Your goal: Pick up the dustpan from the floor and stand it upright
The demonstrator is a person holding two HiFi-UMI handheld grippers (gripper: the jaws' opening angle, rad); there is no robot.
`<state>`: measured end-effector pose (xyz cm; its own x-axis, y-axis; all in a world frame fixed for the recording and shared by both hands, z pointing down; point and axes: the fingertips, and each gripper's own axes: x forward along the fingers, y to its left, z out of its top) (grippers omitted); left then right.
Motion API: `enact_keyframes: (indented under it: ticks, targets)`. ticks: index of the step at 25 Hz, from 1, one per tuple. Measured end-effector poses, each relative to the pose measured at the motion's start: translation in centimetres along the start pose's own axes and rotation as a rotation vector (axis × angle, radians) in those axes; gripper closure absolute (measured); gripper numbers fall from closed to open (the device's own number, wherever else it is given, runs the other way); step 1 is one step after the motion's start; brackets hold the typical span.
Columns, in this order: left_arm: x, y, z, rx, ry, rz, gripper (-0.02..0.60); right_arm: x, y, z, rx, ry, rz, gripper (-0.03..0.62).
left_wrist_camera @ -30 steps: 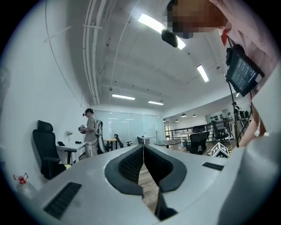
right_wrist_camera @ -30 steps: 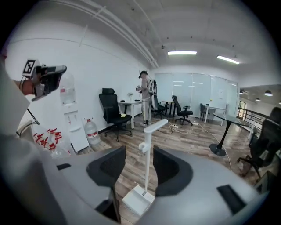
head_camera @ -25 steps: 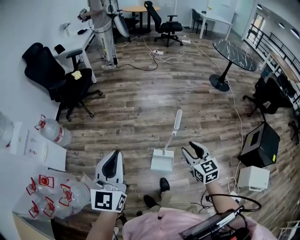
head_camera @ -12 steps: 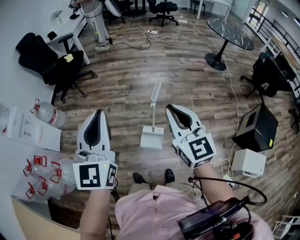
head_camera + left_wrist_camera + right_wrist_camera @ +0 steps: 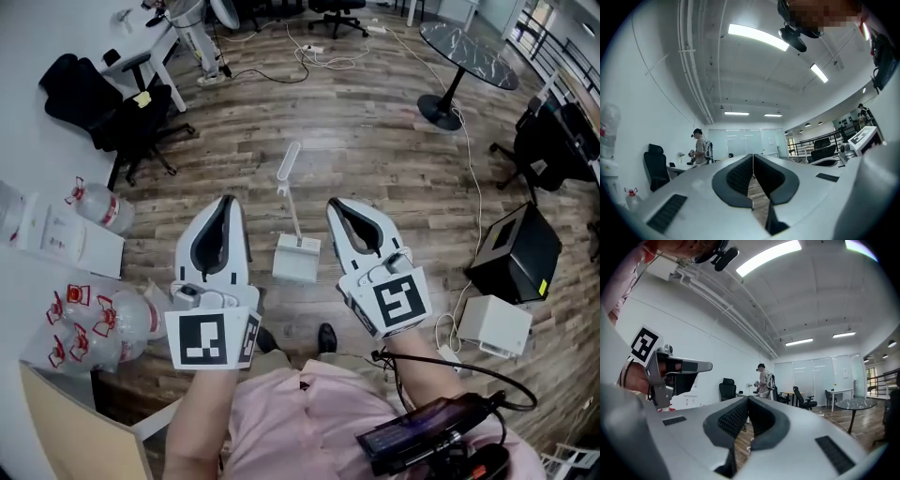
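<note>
A person is holding a two-jaw gripper in each hand above a wooden floor [image 5: 375,169], seen from a head camera looking steeply down. The left gripper [image 5: 226,201] is hovering on the left and the right gripper [image 5: 336,204] on the right, both pointing away from the person.

The white dustpan [image 5: 296,259] is resting on the floor between the two grippers, touching neither. Its long pale handle [image 5: 289,161] is stretching away from the person, leaning slightly to the left.

In the left gripper view, the jaws of the left gripper [image 5: 753,157] are meeting at their tips, with nothing between them. In the right gripper view, the right gripper [image 5: 748,399] is showing the same: jaws pressed together at the tips and gripping nothing.

Around the room, a black office chair [image 5: 103,103] is standing at the upper left, and water bottles [image 5: 98,208] are lying near the left edge. A round dark table [image 5: 466,42] is standing at the upper right, and a black box [image 5: 514,251] is sitting beside a white box [image 5: 495,325] on the right. Another person [image 5: 764,380] is standing far off by a desk.
</note>
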<state>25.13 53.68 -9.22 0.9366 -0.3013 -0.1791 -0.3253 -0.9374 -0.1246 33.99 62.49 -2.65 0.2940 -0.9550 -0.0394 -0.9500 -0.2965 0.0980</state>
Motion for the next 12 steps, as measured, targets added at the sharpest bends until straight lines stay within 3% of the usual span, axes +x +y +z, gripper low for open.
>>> enact_keyframes:
  ticks: [12]
  targets:
    - [0.4, -3.1, 0.1, 0.011, -0.001, 0.009, 0.568, -1.6, -1.6, 0.7, 0.010, -0.047, 0.014, 0.594]
